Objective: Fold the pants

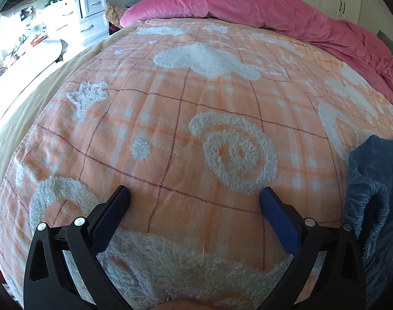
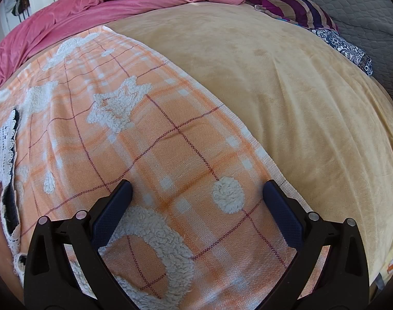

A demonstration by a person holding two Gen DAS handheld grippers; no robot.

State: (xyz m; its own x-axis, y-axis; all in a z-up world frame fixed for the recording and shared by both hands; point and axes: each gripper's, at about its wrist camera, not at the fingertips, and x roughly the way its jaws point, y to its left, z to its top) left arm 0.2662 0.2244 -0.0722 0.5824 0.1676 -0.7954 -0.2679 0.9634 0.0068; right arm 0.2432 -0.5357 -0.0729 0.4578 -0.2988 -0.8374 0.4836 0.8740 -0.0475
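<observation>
Meanwhile both the left gripper (image 1: 195, 193) and right gripper (image 2: 197, 187) hover with jaws spread wide, empty, over the orange blanket (image 1: 170, 118). Blue pants (image 1: 372, 193) lie bunched at the left view's right edge; their long axis cannot be told.

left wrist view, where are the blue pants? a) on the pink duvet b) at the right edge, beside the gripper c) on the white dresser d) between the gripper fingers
b: the pants lie bunched on the orange blanket at the right edge of the view, outside the open left gripper, which holds nothing.
</observation>
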